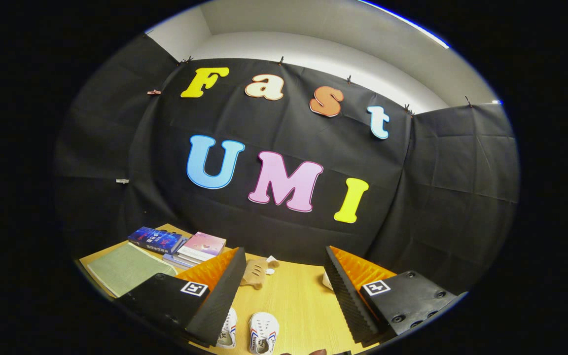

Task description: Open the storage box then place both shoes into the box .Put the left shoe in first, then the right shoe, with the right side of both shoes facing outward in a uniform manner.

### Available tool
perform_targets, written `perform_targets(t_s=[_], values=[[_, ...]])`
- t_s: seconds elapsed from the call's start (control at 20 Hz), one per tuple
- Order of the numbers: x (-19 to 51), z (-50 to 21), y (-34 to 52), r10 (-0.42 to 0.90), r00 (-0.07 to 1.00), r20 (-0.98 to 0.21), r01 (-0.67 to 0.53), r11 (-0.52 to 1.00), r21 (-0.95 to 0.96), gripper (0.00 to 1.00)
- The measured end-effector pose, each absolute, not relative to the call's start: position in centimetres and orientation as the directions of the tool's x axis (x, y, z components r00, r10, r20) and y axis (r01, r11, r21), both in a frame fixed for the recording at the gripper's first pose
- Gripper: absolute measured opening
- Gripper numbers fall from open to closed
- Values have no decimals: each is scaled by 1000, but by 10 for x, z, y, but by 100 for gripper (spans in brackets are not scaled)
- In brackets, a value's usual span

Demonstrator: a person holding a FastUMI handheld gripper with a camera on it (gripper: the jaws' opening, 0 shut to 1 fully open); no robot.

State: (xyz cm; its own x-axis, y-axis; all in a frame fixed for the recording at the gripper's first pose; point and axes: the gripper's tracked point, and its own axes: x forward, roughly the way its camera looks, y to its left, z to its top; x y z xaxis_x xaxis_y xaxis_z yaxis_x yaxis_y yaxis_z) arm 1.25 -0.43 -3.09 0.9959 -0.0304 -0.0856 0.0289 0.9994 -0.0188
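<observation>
Two white shoes (250,333) on wooden table (294,301), tongs (284,296) spread wide above, books (178,244) near black cloth wall (437,197), perhaps stacked.

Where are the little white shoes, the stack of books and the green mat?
white shoes (263,333), gripper view, toe of the right-hand one.
stack of books (200,246), gripper view, top cover.
green mat (126,268), gripper view, its middle.

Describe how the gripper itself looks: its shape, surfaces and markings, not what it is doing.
The gripper has two wedge-shaped fingers set wide apart, their inner faces finely ridged. Each finger sits on a black block carrying a square black-and-white tag, and the right block shows round screw heads. Nothing is between the fingers.
</observation>
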Motion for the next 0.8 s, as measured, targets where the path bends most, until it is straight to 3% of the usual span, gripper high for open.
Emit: perform_targets(t_s=[0.35,0.6,0.8], values=[[21,-43,26,79,990,-120,-76,997,30,97],[27,-57,93,362,924,-126,-334,921,199,97],[28,-81,156,606,788,-104,-509,738,442,98]])
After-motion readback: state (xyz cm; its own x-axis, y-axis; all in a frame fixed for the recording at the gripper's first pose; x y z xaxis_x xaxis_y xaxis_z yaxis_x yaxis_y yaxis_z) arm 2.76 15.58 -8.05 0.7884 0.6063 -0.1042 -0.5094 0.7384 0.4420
